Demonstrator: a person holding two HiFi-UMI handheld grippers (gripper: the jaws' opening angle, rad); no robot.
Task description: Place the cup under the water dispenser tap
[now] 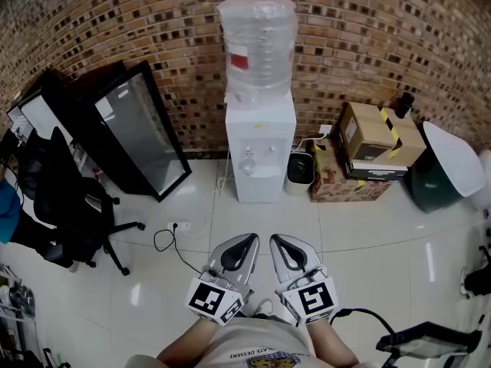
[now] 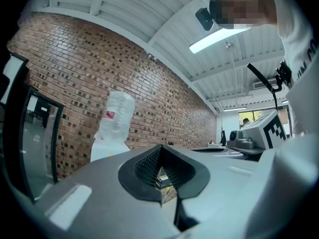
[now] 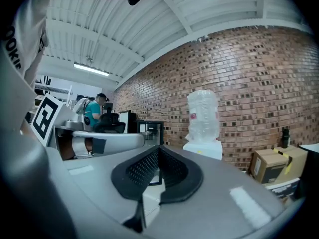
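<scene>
My left tool and right tool are both closed on nothing, side by side, well short of the dispenser. I can't make out the cup from here.

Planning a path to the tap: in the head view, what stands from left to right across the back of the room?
Black office chair → glass-door cabinet → water dispenser → small white bin → cardboard boxes → dark green container with a white lid.
</scene>
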